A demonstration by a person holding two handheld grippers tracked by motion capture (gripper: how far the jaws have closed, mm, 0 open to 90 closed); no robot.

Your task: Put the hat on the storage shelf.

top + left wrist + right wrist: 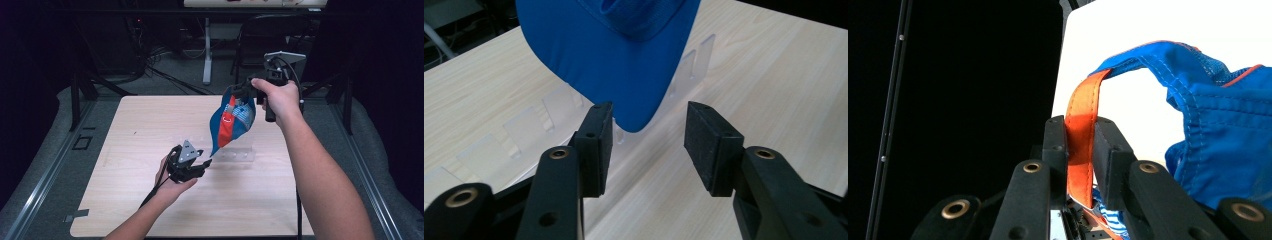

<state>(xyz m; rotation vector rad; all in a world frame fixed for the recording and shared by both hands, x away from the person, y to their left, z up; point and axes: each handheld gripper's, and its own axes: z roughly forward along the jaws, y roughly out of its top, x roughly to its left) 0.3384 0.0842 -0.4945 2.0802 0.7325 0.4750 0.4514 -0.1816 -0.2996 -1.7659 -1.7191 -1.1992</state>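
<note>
The right gripper point(252, 90), at about one o'clock over the desk point(135, 145), has its jaws clamped on the orange strap point(1080, 145) of a blue cap point(231, 120), so the cap hangs free with its brim pointing down. Below it, toward the desk's centre, lies a clear rack point(235, 154), probably where the cap is meant to go. The left gripper point(204, 164), at seven o'clock from the cap, has its jaws apart around the brim tip point(636, 120), likely to steady it.

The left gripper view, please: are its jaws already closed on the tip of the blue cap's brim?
No, the left gripper stands open, with the brim tip of the blue cap hanging just beyond its jaws, unclamped.
</note>
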